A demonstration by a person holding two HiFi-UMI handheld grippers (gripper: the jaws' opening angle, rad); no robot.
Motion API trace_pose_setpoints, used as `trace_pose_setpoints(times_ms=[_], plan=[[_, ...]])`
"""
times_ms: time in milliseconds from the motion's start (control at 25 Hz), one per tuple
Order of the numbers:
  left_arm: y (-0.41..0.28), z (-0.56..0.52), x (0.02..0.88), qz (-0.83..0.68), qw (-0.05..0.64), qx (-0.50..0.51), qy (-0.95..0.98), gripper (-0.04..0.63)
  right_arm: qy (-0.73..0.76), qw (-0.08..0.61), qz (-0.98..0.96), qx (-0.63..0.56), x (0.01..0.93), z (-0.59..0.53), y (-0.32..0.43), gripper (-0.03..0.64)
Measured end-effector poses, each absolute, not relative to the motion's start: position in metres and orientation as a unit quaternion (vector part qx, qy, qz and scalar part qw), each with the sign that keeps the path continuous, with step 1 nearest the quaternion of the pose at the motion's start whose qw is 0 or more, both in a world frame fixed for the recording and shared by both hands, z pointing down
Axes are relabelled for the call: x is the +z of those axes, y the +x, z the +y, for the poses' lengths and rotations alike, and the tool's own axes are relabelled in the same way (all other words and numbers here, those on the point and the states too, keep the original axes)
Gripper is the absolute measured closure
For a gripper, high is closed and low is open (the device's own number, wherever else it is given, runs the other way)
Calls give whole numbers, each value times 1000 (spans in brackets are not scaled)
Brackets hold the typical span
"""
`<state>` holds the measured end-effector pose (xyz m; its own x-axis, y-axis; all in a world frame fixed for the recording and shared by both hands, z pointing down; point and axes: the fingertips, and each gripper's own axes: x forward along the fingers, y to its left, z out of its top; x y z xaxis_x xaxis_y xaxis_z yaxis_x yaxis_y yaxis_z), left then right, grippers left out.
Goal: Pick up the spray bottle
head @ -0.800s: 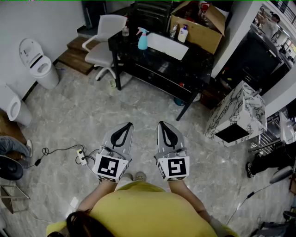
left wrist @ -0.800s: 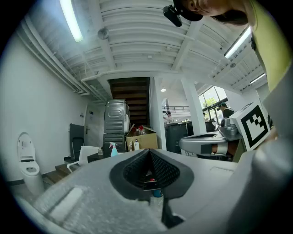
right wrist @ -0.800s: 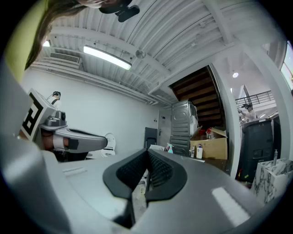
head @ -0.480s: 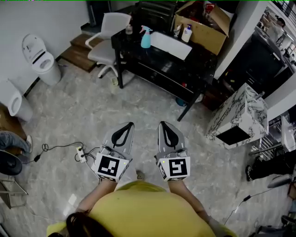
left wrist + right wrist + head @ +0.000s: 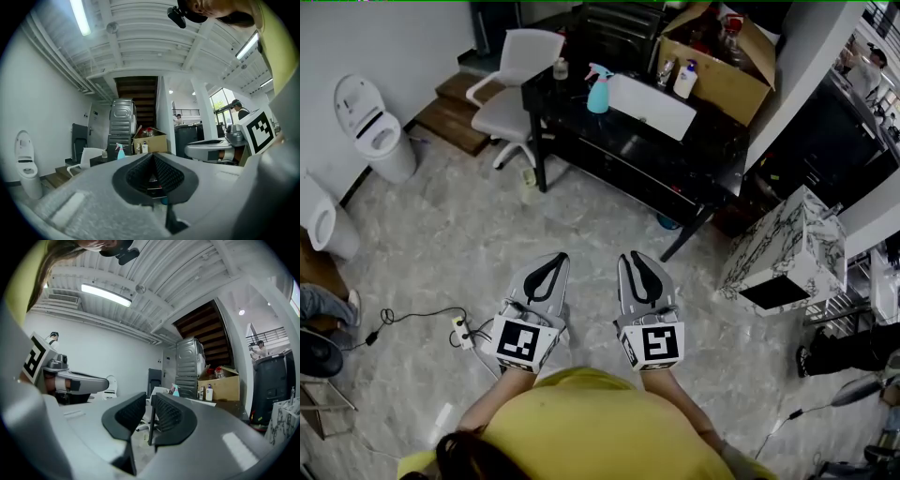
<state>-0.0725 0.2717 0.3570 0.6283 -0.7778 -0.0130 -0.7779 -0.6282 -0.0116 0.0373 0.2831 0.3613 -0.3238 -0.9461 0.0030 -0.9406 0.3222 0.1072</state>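
The teal spray bottle (image 5: 599, 91) with a white trigger head stands upright at the left end of a black table (image 5: 701, 155), far ahead of both grippers. It shows small in the left gripper view (image 5: 120, 151) and in the right gripper view (image 5: 176, 390). My left gripper (image 5: 551, 262) is held level at waist height, its jaws meeting at the tips (image 5: 153, 155) with nothing in them. Beside it, my right gripper (image 5: 635, 259) has its jaws a narrow slit apart (image 5: 148, 401), also empty. Bare floor lies between the grippers and the table.
A white office chair (image 5: 517, 80) stands left of the table. On the table are a white tray (image 5: 652, 105), a small jar (image 5: 561, 67) and a cardboard box (image 5: 727, 70) with bottles. A marble block (image 5: 787, 248) stands right; toilets (image 5: 375, 127) and a power strip (image 5: 464, 328) left.
The table and spray bottle have drifted a little lower and rightward in the head view. Both grippers keep the same pose side by side.
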Motion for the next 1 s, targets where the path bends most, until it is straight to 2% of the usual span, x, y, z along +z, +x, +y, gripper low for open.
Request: trace_pose_setpoints(times_ms=[520, 1000], plan=[[-85, 84, 354, 386, 21, 0, -922, 589, 606, 31, -794, -46, 366, 104, 12, 482], [-92, 17, 372, 369, -9, 3, -929, 589, 617, 48, -785, -20, 388, 42, 2, 430]])
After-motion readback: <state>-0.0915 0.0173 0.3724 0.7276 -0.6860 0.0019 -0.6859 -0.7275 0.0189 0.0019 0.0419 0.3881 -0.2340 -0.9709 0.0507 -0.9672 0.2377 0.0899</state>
